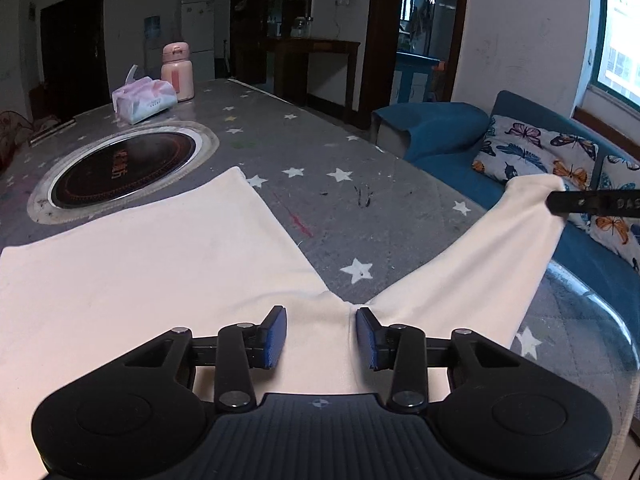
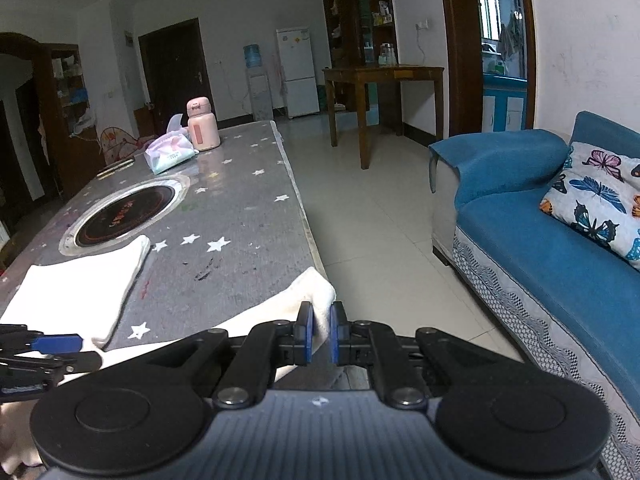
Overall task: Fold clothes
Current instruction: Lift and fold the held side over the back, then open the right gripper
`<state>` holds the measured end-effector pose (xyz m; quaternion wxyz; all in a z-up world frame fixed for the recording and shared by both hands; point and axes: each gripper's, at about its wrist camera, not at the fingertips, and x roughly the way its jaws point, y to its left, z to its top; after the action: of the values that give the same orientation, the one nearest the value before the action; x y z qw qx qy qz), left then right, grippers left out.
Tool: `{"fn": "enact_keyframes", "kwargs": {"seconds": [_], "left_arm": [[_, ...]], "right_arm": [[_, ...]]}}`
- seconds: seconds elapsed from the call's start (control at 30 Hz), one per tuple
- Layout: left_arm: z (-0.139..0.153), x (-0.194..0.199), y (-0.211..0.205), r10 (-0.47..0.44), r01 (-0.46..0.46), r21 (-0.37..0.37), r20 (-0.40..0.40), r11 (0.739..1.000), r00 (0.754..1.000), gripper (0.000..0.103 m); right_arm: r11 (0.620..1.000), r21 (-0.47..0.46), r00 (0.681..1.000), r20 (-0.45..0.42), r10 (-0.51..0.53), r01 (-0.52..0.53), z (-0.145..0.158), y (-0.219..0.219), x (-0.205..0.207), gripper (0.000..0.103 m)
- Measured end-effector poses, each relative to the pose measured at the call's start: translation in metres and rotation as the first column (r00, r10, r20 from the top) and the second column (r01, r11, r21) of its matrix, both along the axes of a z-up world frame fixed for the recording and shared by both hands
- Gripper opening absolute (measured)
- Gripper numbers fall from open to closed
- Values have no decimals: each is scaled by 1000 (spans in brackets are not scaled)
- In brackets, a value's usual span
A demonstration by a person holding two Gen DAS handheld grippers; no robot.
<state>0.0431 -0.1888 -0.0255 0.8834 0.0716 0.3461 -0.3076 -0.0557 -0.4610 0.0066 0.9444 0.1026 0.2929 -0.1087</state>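
A white garment [image 1: 160,264] with two legs lies on the grey star-patterned table [image 1: 320,140]. Its left leg lies flat toward the hob. The right leg [image 1: 480,256] is lifted and stretched toward the table's right edge. My left gripper [image 1: 321,336] hovers open over the crotch where the legs meet, its blue pads [image 1: 276,338] apart with flat cloth below them. My right gripper [image 2: 322,332] is shut on the end of the right leg [image 2: 316,288], near the table edge. Its black finger [image 1: 592,202] also shows in the left wrist view.
A round inset hob [image 1: 124,172] sits beyond the garment. A tissue pack [image 1: 144,98] and a pink bottle [image 1: 177,72] stand at the far end. A blue sofa [image 2: 540,260] with butterfly cushions [image 2: 596,196] runs along the right, across a strip of tiled floor [image 2: 380,220].
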Motion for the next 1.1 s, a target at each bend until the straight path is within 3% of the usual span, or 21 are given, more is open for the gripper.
{"fn": "enact_keyframes", "kwargs": {"seconds": [0.33, 0.53, 0.8, 1.1], "left_arm": [[33, -9, 58, 74, -71, -65, 43, 995, 996, 44], [37, -17, 114, 186, -181, -80, 56, 980, 981, 47], [29, -32, 170, 306, -302, -99, 36, 948, 951, 49], [24, -43, 206, 376, -372, -124, 9, 920, 927, 49]], "right_arm": [[989, 37, 987, 90, 137, -140, 46, 25, -14, 7], [944, 42, 939, 121, 321, -328, 77, 69, -3, 7], [817, 56, 818, 89, 568, -574, 94, 149, 28, 7], [676, 74, 678, -4, 735, -733, 70, 239, 57, 7]]}}
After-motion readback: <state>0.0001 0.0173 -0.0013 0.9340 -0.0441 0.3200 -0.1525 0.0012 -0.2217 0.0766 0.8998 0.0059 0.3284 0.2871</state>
